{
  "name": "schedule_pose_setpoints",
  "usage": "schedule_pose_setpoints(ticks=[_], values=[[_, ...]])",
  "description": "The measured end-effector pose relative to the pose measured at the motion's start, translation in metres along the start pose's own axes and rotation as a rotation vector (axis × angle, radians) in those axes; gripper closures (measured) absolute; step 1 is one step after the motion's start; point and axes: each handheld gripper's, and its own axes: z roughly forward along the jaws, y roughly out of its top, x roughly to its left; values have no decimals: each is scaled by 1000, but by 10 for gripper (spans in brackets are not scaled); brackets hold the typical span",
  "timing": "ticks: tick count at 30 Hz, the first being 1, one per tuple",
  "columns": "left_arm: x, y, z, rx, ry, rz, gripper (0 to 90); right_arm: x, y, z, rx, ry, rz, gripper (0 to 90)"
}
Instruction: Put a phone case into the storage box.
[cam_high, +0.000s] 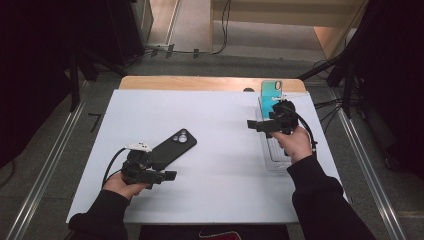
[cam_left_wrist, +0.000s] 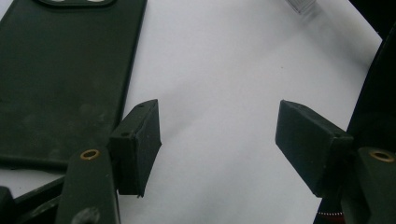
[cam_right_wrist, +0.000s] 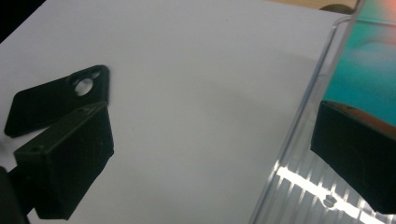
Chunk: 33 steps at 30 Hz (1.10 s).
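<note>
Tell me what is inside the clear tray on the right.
A teal phone case stands upright at the far end of the clear tray. The right gripper and hand cover the tray's middle, so what lies there cannot be seen.

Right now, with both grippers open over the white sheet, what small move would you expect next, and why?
Probably the right gripper eases toward the teal phone standing in the clear rack. Its jaws stand open with nothing between them, beside the rack's edge. The left gripper waits open next to the black case.
</note>
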Motion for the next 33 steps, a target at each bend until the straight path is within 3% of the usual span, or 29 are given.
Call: schedule_pose_setpoints(ticks=[4,6,11,14,17,20,24,33], values=[[1,0,-2,0,1,2,312,12,-5,-2,16,34,-33,15],[1,0,-2,-1,0,0,312,18,-8,-4,19,50,-53,128],[0,1,0,5,-1,6,312,25,-17,-6,25,104,-67,130],[-1,1,1,5,-5,6,312,30,-25,-7,66,158,-98,204],[-1,1,0,3,-8,5,312,33,-30,-7,80,176,-114,219],[0,1,1,1,-15,3,312,37,-37,-8,107,220,-111,254],[-1,1,0,-4,-16,5,312,43,-48,-14,105,235,-151,276],[-1,2,0,-8,-17,6,312,41,-69,-18,121,247,-169,278]])
